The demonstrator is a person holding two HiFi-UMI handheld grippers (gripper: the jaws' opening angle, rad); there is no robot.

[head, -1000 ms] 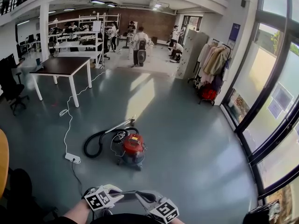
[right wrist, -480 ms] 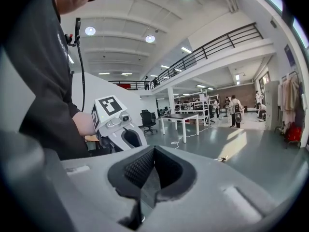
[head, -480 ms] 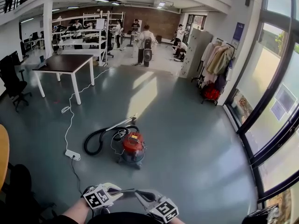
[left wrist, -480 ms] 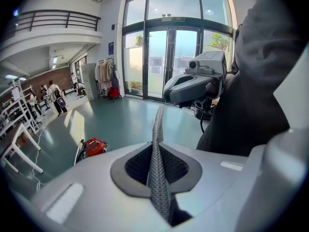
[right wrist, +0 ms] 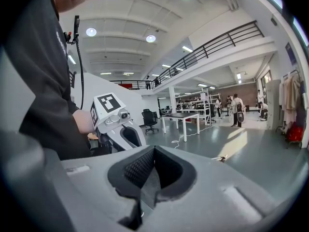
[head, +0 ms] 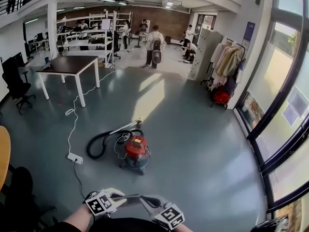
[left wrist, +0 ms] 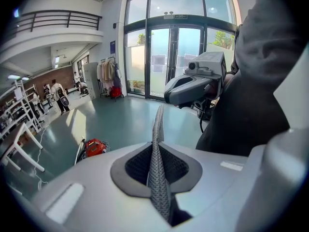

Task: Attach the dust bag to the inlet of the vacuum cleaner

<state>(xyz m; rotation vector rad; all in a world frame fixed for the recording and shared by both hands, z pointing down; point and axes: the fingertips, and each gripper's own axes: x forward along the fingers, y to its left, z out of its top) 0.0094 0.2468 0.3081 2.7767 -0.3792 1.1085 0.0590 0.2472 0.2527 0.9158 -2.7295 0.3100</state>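
Note:
The red vacuum cleaner [head: 136, 149] stands on the grey floor ahead, with its black hose [head: 99, 146] looped to its left; it also shows small in the left gripper view [left wrist: 95, 147]. A thin grey mesh dust bag [left wrist: 155, 173] stands edge-on between the jaws of my left gripper [left wrist: 155, 146], which is shut on it. The bag runs as a dark strip [head: 129, 196] across to my right gripper [head: 153, 204]. That gripper [right wrist: 153, 151] is shut, with a grey fold of the bag [right wrist: 145, 182] between its pads. Both grippers sit low, well short of the vacuum.
A white power strip [head: 75, 158] and its cable [head: 72, 124] lie left of the vacuum. A dark-topped table [head: 71, 65] stands at the back left, an office chair [head: 17, 83] at far left, a coat rack [head: 226, 66] at right. People stand far back.
The room has slid slightly in the head view as I move across the floor. Both grippers stay close together at the bottom, their hold on the bag unchanged.

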